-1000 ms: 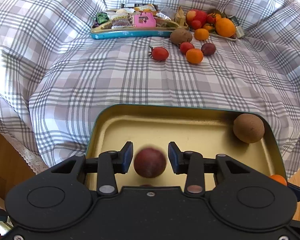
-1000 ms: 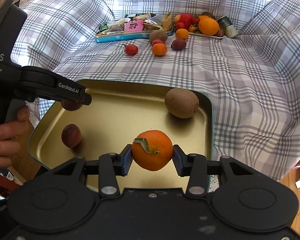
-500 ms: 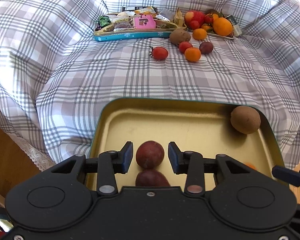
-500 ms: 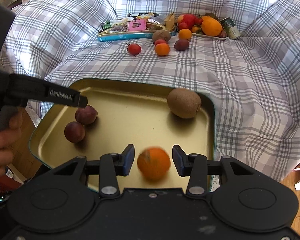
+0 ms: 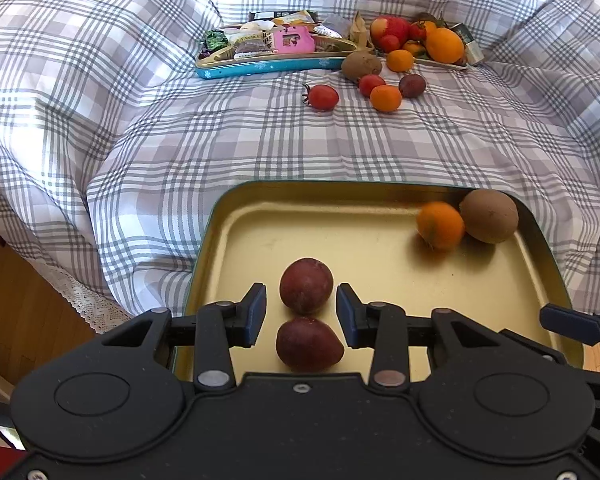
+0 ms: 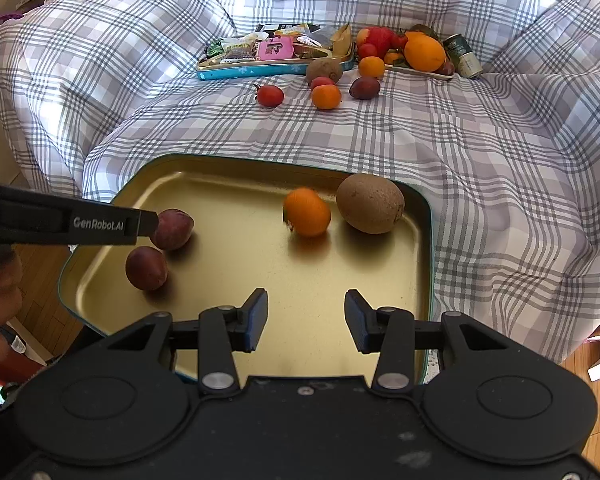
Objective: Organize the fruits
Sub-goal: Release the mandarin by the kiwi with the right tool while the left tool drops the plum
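Note:
A gold tray with a teal rim (image 5: 340, 184) (image 6: 260, 160) lies on the checked blanket. Two dark red plums (image 5: 306, 286) (image 5: 309, 344) rest side by side on its left part, also seen as plums (image 6: 172, 229) (image 6: 146, 268) in the right wrist view. My left gripper (image 5: 301, 314) hangs open above them, with gaps between its pads and the fruit. A tangerine (image 5: 440, 225) (image 6: 307, 212) lies against a brown kiwi (image 5: 489, 216) (image 6: 370, 203) at the tray's far right. My right gripper (image 6: 306, 318) is open over bare tray, holding nothing.
At the back of the blanket sit a teal snack tray (image 5: 276, 62) and a plate of fruit (image 5: 440, 46), with a can (image 6: 464, 58) beside it. A tomato (image 5: 322, 97), tangerine (image 5: 385, 98), plum (image 5: 412, 85) and kiwi (image 5: 361, 65) lie loose. Wooden floor lies off the left edge.
The right gripper let go of the tangerine, which dropped and rolled up against the kiwi. The plum fell from the left gripper and settled beside the other plum; the left gripper drew back a little.

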`<state>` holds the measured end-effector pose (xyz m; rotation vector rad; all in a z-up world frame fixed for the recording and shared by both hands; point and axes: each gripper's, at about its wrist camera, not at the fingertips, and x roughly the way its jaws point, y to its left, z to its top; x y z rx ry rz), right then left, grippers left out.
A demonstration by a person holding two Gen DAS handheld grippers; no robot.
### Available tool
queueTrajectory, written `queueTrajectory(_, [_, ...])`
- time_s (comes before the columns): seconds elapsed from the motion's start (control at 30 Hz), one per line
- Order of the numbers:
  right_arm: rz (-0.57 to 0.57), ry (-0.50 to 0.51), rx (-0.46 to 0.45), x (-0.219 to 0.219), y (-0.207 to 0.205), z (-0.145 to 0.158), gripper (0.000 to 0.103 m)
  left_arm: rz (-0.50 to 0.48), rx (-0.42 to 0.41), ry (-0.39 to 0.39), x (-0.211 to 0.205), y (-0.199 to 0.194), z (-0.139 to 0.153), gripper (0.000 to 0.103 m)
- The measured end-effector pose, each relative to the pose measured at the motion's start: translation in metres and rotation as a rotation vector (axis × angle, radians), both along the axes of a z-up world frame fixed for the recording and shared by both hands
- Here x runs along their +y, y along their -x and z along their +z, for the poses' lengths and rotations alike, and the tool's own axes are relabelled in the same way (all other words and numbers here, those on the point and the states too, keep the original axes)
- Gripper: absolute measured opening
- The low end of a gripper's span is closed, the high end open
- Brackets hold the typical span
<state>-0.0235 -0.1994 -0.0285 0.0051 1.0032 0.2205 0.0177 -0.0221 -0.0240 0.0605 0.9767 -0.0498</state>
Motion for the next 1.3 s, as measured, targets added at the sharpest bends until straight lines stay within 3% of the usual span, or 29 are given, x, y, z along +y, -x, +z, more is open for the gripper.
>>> queueTrajectory(1.3, [-0.004, 0.003, 0.049, 0.0008, -0.0027, -0.0045, 0.046, -0.018, 0.051, -0.041, -0.0070, 0.0023, -0.0068, 0.047])
